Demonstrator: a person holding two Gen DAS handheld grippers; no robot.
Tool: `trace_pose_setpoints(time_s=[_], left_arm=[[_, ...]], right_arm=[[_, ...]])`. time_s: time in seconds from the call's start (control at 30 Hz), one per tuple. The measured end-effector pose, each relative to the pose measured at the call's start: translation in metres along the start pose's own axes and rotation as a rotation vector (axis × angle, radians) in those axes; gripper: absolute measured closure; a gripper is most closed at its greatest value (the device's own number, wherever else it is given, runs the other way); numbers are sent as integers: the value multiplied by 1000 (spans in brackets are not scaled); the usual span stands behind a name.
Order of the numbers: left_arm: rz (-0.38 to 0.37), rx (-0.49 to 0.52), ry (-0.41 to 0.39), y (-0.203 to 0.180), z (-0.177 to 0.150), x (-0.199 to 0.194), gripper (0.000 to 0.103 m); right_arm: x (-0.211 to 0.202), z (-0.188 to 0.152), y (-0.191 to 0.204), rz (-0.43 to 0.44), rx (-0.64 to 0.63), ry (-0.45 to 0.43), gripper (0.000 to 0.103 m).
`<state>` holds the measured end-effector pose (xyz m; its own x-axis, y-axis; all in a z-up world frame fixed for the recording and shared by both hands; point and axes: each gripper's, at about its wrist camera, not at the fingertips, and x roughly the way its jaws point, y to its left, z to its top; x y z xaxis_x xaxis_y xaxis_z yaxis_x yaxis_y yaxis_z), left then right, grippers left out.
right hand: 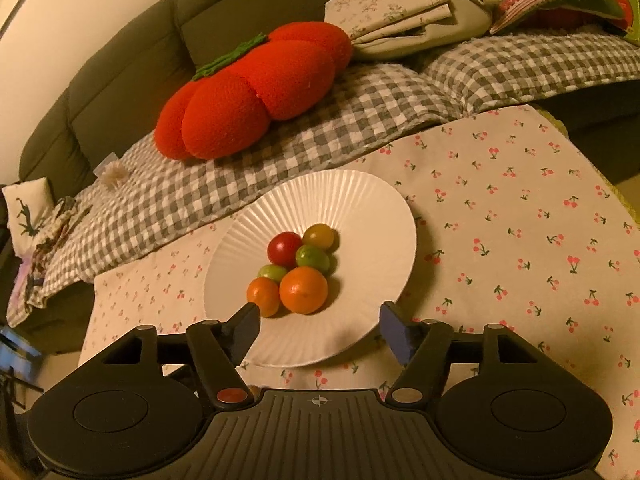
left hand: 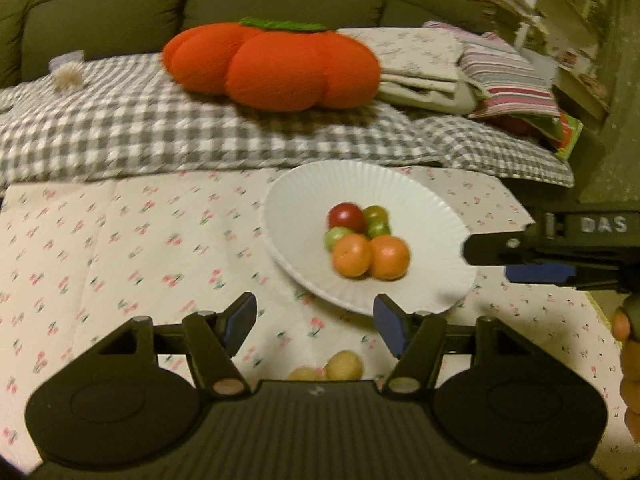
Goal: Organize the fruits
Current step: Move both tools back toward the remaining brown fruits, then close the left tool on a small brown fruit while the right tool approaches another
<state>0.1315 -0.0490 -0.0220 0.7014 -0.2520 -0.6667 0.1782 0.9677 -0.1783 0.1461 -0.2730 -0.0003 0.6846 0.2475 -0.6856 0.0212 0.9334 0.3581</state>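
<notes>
A white ridged plate [left hand: 304, 208] [right hand: 360, 208] sits on the cherry-print cloth. It holds two oranges [left hand: 370, 258] [right hand: 303, 290], a red fruit [left hand: 346, 216] [right hand: 284, 247] and small green and olive fruits [left hand: 376, 216] [right hand: 313, 260]. Two yellowish fruits [left hand: 343, 366] lie on the cloth just below my left gripper [left hand: 316, 322], which is open and empty, in front of the plate. My right gripper [right hand: 320, 330] is open and empty over the plate's near rim; it also shows in the left wrist view [left hand: 520, 258] at the plate's right.
A cherry-print cloth [left hand: 120, 248] [right hand: 520, 220] covers the table. Behind it is a green sofa [left hand: 120, 8] with a checked blanket [left hand: 160, 136] [right hand: 280, 136], an orange pumpkin cushion [left hand: 272, 68] [right hand: 256, 92] and folded linens [left hand: 460, 68].
</notes>
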Motion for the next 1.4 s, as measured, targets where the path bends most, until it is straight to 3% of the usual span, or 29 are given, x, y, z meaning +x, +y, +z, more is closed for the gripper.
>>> trace_pose_setpoints(time_s=[0.13,0.63,0.8,1.13,1.4], left_arm=[[31,-64,34,13,-3,-7,39],[22,-176,123,30,-24,-10,40],[8,-239,153,37,-27,-4,51],[-27,-263,157,33,-28,3,59],[-40,-246,148,26,-28,7,62]], right_arm=[[-5,-5,4,29,-13,13,36],[-13,-31,29,88,-163,56,35],[0,-37,31,152,-200,182,35],[11,-63,53,134,-444,265,36],[29,-79,59,64,-606,279,46]])
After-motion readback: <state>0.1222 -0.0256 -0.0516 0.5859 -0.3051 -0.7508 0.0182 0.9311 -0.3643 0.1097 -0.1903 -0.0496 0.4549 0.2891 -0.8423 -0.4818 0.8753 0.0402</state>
